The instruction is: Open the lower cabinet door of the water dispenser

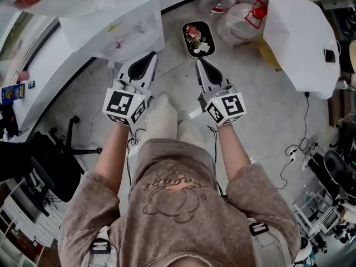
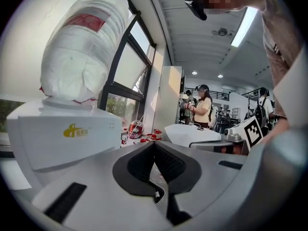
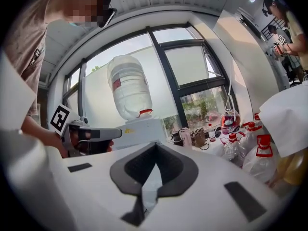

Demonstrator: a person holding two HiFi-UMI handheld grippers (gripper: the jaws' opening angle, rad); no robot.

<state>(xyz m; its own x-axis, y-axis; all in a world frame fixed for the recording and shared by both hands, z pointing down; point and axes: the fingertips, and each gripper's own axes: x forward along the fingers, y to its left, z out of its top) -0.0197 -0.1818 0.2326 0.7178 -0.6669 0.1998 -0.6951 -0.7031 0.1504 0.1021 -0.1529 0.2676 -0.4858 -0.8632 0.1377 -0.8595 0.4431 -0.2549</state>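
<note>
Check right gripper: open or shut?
Shut. The right gripper shows its jaws meeting at the tips in its own view, with nothing between them.

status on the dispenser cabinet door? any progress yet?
Done: nothing visible. The left gripper and right gripper are both empty, jaws together, held out in front of the person, touching nothing. In hand: both face the water dispenser, apart from it. Left: reach its lower cabinet door, which no view shows, grip it and pull it open.

White left tongs (image 1: 149, 58), right tongs (image 1: 199, 64); mauve T-shirt (image 1: 178, 204).
</note>
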